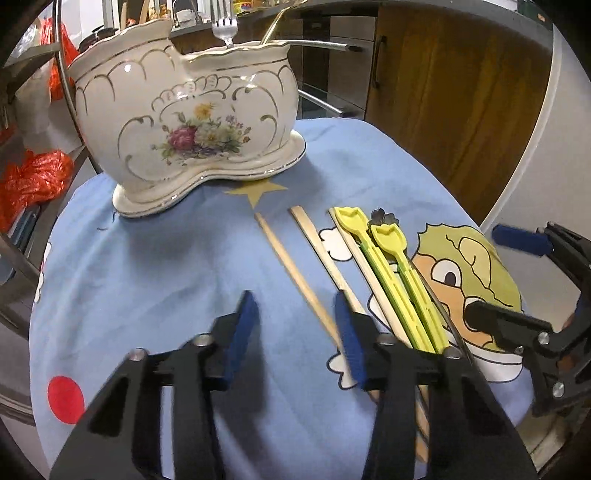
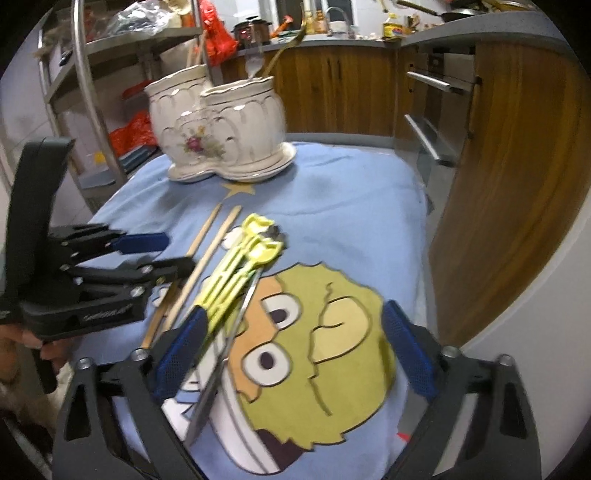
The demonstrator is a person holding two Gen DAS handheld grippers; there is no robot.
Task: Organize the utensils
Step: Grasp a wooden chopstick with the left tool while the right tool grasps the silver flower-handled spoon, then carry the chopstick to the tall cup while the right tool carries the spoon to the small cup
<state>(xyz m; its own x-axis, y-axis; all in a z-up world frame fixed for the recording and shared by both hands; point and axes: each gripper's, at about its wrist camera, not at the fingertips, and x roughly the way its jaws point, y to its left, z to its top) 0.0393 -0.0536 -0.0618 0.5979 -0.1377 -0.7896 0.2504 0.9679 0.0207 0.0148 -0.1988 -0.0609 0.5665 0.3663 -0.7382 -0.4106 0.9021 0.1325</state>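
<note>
A white floral ceramic utensil holder [image 1: 184, 122] stands at the far side of the blue cloth, with a fork [image 1: 224, 26] in it; it also shows in the right wrist view [image 2: 221, 129]. Wooden chopsticks [image 1: 295, 275], two yellow-green plastic picks [image 1: 391, 266] and a metal utensil [image 1: 384, 218] lie side by side on the cloth. My left gripper [image 1: 295, 332] is open and empty, just above the near ends of the chopsticks. My right gripper [image 2: 295, 350] is open and empty, to the right of the picks [image 2: 236, 273]; it shows at the right edge of the left wrist view [image 1: 517, 273].
The blue cloth [image 1: 166, 266] with a cartoon face [image 2: 314, 350] covers a small table. A metal rack with orange bags [image 1: 33, 177] stands at the left. Wooden kitchen cabinets [image 2: 498, 184] and drawer handles stand behind and to the right.
</note>
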